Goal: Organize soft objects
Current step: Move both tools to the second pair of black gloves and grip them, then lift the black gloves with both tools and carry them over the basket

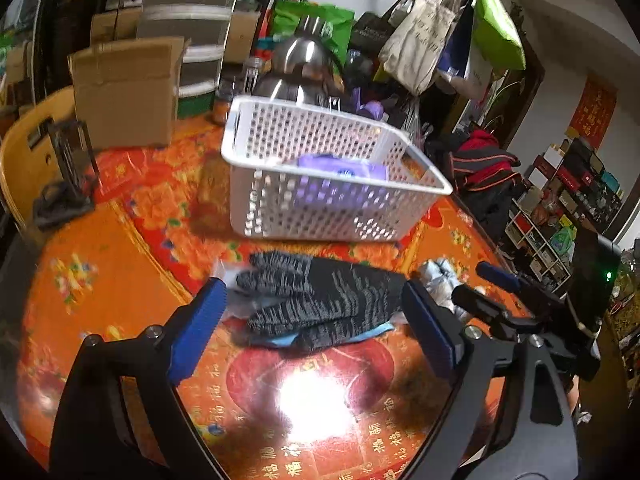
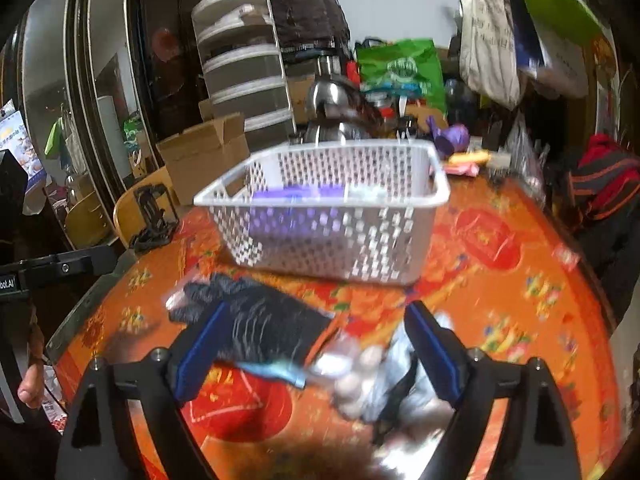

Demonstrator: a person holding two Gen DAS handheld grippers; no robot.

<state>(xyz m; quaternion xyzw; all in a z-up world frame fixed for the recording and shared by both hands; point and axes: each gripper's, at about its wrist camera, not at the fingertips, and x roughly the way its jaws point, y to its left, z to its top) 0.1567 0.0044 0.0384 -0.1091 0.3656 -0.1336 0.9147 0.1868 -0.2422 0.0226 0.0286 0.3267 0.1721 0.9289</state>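
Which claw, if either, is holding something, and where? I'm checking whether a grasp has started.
Neither. The left claw stands open around the black glove; the right claw is open above the pale bundle.

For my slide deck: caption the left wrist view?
Open left claw frames a dark knit glove before a white basket.
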